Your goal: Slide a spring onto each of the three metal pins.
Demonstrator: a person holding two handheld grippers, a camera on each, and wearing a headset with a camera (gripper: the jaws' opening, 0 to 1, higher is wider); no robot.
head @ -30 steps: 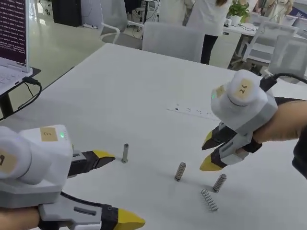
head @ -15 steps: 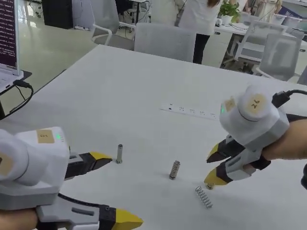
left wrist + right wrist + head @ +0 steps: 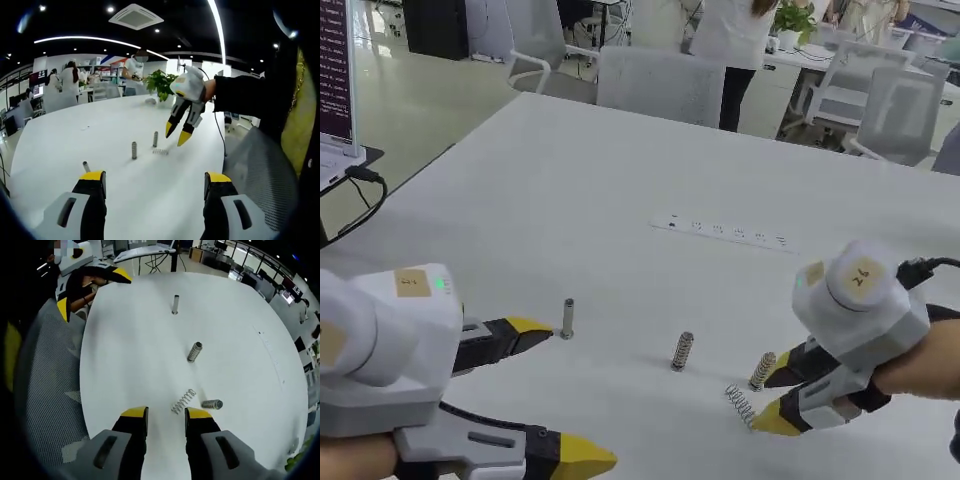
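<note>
Entry: springs-on-pins, state at this moment

1. right gripper [image 3: 772, 400]: we log it lower than a second ago. It has come down from above the springs to the lower right of the head view and is now close over the table [image 3: 620, 170]. Its yellow tips are a little apart, with nothing between them.
2. loose spring [image 3: 738, 403]: lies flat just left of those tips. In the right gripper view it sits just ahead of the gap between the jaws. We see no contact yet, and it lies where it lay among its neighbours.
3. centre spring [image 3: 682, 351] and outer spring [image 3: 762, 371]: both upright, the outer one just beside the right gripper's upper tip. We judge each is already on a pin, though the coils hide the pins.
4. bare pin [image 3: 567, 318]: upright, left of centre, near the left gripper's upper tip, carrying no spring.
5. left gripper [image 3: 560, 392]: lower left, jaws spread wide and empty, placed as before.

Our reading: the descent means the step in hand is picking up the last spring. Two of three look done, and the bare pin at left awaits this one
</note>
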